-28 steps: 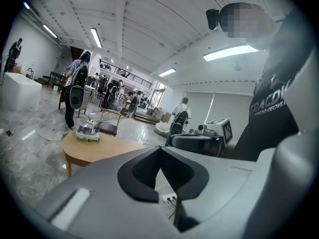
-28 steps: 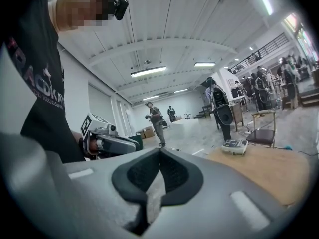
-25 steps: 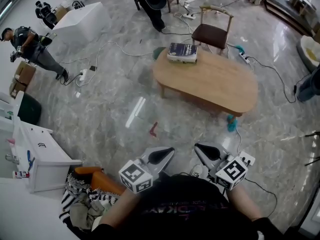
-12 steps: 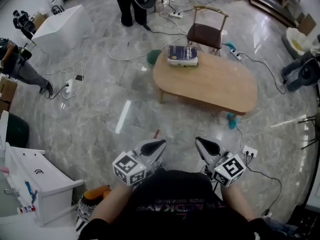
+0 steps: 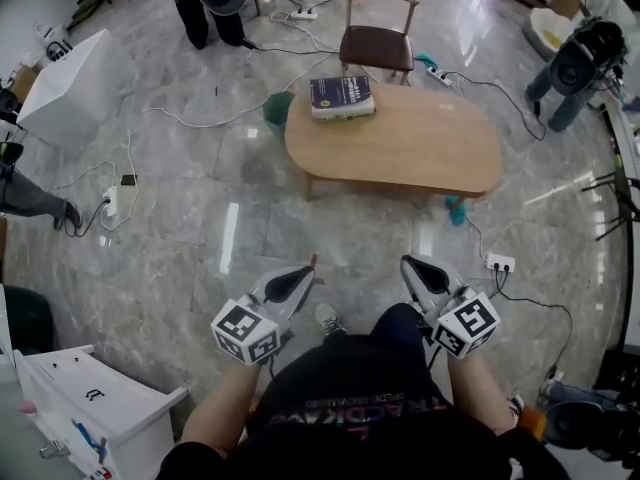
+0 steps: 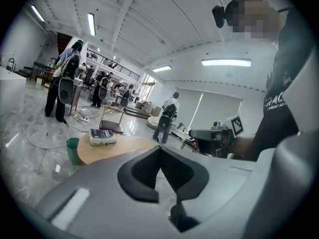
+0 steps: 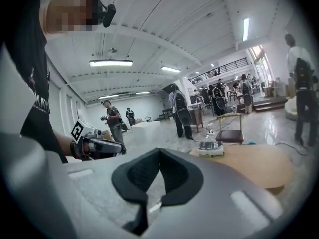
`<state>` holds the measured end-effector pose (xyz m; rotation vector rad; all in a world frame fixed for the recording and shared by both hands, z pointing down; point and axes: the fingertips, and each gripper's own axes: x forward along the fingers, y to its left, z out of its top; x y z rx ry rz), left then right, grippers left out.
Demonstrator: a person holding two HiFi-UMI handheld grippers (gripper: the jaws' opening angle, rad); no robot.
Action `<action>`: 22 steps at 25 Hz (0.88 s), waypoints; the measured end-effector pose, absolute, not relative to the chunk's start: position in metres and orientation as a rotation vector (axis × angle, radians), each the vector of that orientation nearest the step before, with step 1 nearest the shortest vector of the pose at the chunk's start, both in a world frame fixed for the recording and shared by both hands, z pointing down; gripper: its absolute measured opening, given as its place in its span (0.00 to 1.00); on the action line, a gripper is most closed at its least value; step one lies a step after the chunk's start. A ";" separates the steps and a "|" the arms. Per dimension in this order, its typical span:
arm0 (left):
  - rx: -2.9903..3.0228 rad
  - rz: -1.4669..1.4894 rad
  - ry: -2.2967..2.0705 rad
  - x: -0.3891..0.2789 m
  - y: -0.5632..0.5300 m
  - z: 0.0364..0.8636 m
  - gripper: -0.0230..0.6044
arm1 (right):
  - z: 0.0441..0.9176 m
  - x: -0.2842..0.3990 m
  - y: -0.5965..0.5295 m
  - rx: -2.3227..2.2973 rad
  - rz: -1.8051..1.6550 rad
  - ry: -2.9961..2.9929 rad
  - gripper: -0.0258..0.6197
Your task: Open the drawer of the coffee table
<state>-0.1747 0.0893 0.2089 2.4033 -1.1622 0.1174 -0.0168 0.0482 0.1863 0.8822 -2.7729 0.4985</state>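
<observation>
- Head view, item 1: counter (image 5: 420, 153), the coffee table. It is low, oval and light wood, standing on the grey marble floor (image 5: 200, 228) ahead of you. Its drawer cannot be made out from above.
- Item 2: book (image 5: 342, 96), dark cover, lying flat on the counter's far left end. 1 chair (image 5: 377, 43) stands just behind that end, and 1 green bin (image 5: 278, 108) sits on the floor beside it.
- Item 3: your left hand-held gripper (image 5: 306, 270). Its jaws are pressed together with nothing between them. It points toward the counter and is well apart from it.
- Item 4: your right hand-held gripper (image 5: 408, 264). Its jaws are likewise pressed together and empty. It is level with the left one, with a gap between the 2.
- Item 5: white power strip (image 5: 500, 263) with its cable, on the floor near your right hand-held gripper.
</observation>
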 end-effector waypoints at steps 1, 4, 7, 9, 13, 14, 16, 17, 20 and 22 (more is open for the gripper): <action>2.402 0.118 -1.160 -0.179 0.086 0.211 0.05 | 0.189 -0.016 0.046 0.901 0.506 -2.761 0.04; 2.388 0.119 -1.154 -0.188 0.079 0.217 0.05 | 0.197 -0.015 0.043 0.943 0.527 -2.726 0.04; 2.376 0.119 -1.166 -0.193 0.069 0.222 0.05 | 0.201 -0.013 0.033 0.961 0.527 -2.709 0.04; 2.379 0.128 -1.190 -0.195 0.058 0.224 0.05 | 0.202 -0.012 0.021 0.963 0.523 -2.713 0.04; 2.392 0.171 -1.241 -0.193 0.031 0.228 0.05 | 0.207 -0.007 -0.007 0.959 0.523 -2.723 0.04; 2.391 0.175 -1.250 -0.191 0.025 0.230 0.05 | 0.209 -0.005 -0.014 0.957 0.522 -2.721 0.04; 2.393 0.183 -1.259 -0.187 0.013 0.233 0.05 | 0.217 0.001 -0.030 0.956 0.528 -2.711 0.04; 2.396 0.189 -1.261 -0.184 0.006 0.236 0.05 | 0.221 0.004 -0.037 0.954 0.531 -2.706 0.04; 2.393 0.214 -1.272 -0.179 -0.015 0.247 0.05 | 0.238 0.013 -0.061 0.948 0.543 -2.688 0.04; 2.379 0.229 -1.279 -0.178 -0.027 0.255 0.05 | 0.249 0.016 -0.074 0.945 0.567 -2.677 0.04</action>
